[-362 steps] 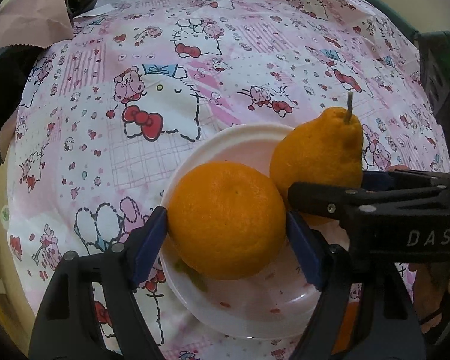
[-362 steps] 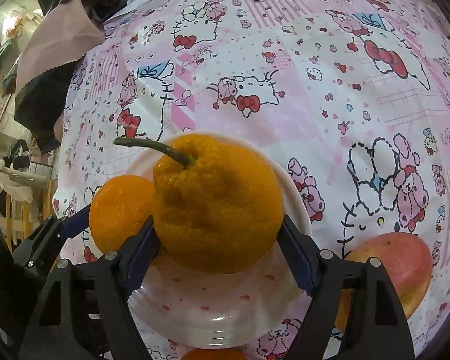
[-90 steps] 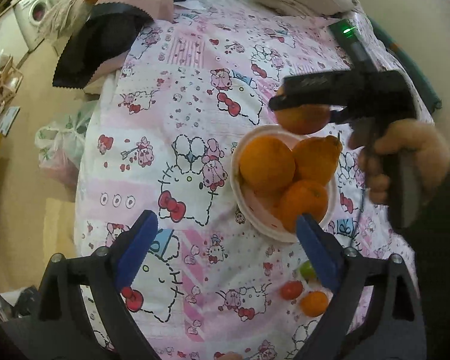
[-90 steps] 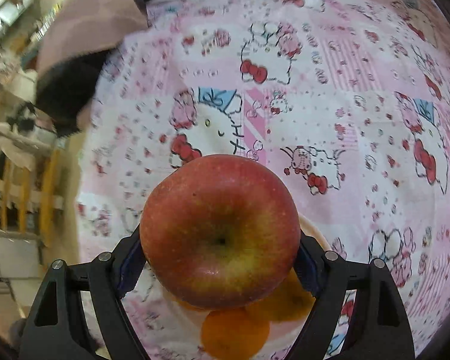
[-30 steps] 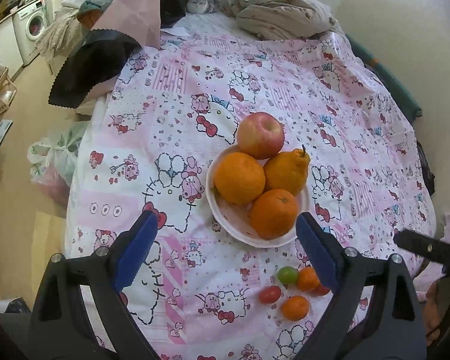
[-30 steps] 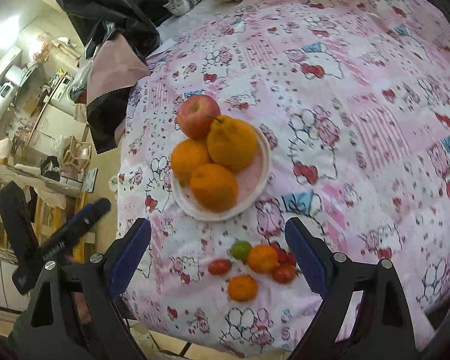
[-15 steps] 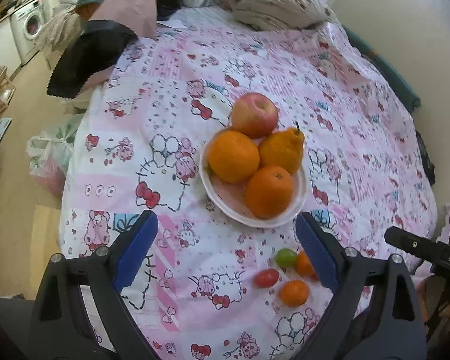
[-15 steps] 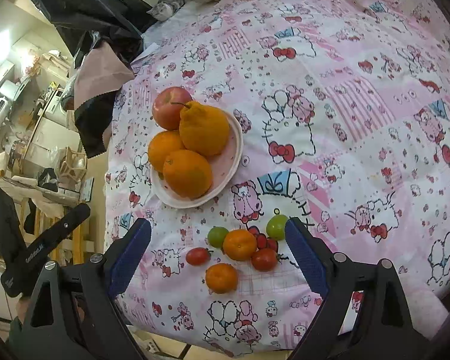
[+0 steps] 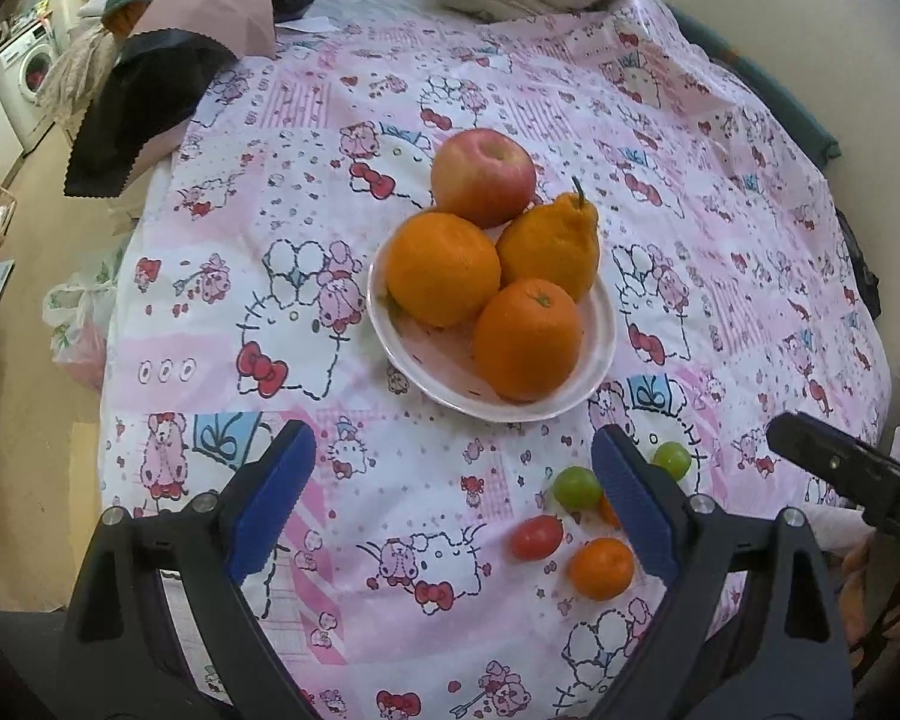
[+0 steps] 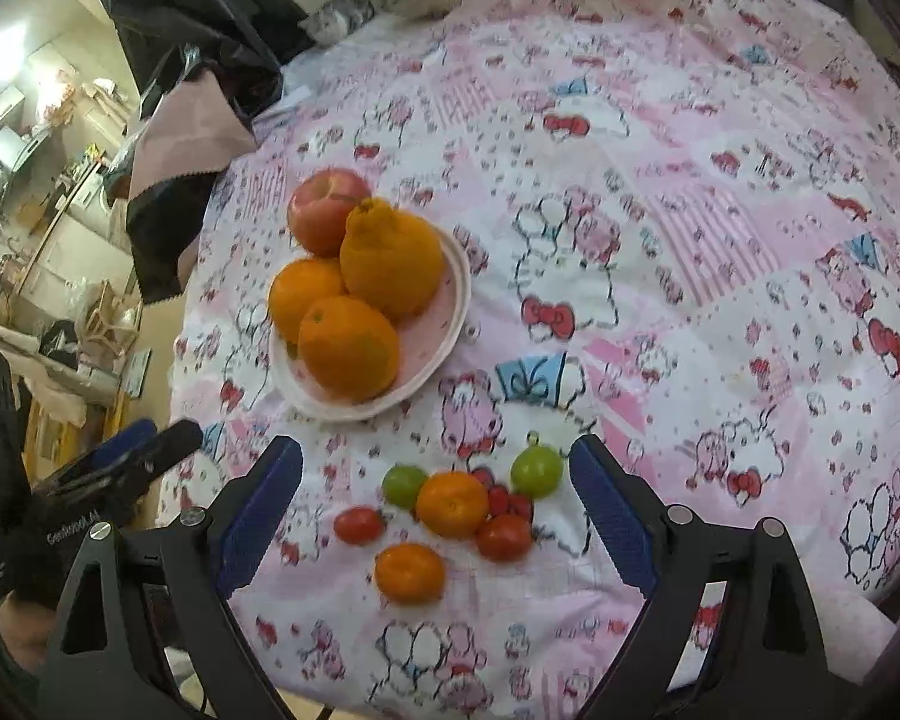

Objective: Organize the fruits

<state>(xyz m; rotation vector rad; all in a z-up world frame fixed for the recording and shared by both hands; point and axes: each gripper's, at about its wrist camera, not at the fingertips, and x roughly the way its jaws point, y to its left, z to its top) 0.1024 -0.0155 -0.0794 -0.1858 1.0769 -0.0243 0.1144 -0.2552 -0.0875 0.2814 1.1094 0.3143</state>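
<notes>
Left wrist view looks down on a bed covered by a pink cartoon-print quilt (image 9: 660,138), where a white plate (image 9: 600,354) carries two oranges (image 9: 441,267), a knobbly stemmed citrus (image 9: 555,246) and a red apple (image 9: 483,175) leaning on the far rim. The left gripper (image 9: 453,492) hangs above the quilt with its blue-padded jaws spread wide and nothing between them. Near its right finger lie small fruits: a green one (image 9: 577,485), a red cherry tomato (image 9: 537,536) and a small mandarin (image 9: 601,567). At the right edge the right gripper's black body shows white letters, only partly legible, "DA". Right wrist view shows the right gripper (image 10: 435,507) likewise spread wide and empty, over the cluster of small fruits: two green (image 10: 536,469), two small mandarins (image 10: 452,504) and red tomatoes (image 10: 504,535), all on the quilt just in front of the plate (image 10: 459,294). At lower left a gloved hand (image 10: 30,546) holds the left gripper, whose body reads "GenRobot.AI". Dark and pink clothing (image 10: 174,162) is heaped at the bed's far corner.
</notes>
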